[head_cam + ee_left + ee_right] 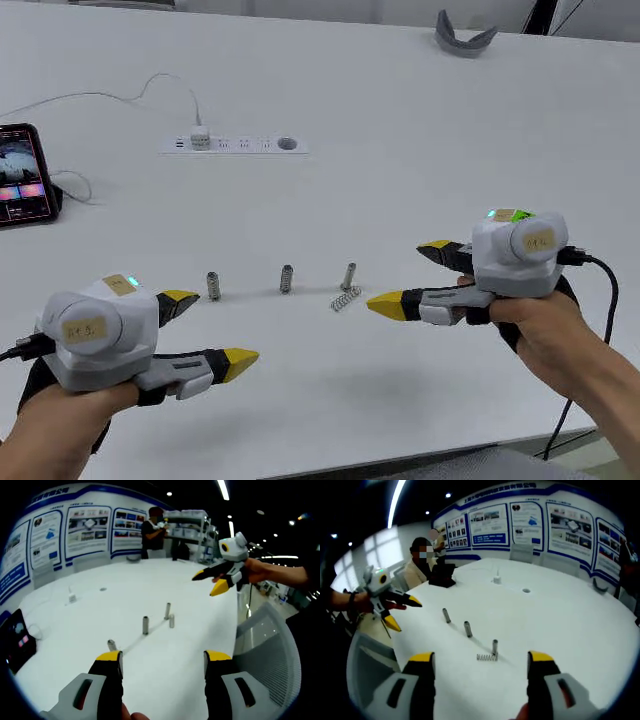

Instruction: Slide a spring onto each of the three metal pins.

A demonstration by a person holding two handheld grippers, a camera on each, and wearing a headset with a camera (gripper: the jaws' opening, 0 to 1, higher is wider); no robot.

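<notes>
Head view: I am holding left tongs (218, 328) and right tongs (398, 274) open, empty, flanking three pins (286, 279) on the worktop (400, 150); a loose spring (345, 298) is lying beside the rightmost pin (349, 275), nearer right tongs.

My left gripper (210, 330) and right gripper (410, 275) wear pale grey shells, black fingers (212, 360) tipped yellow, taped labels (85, 328), black cables (596, 264).

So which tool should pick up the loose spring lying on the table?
Right. The right tool is open and closest to the loose spring beside the end pin; the left tool sits at the row's other end.
</notes>
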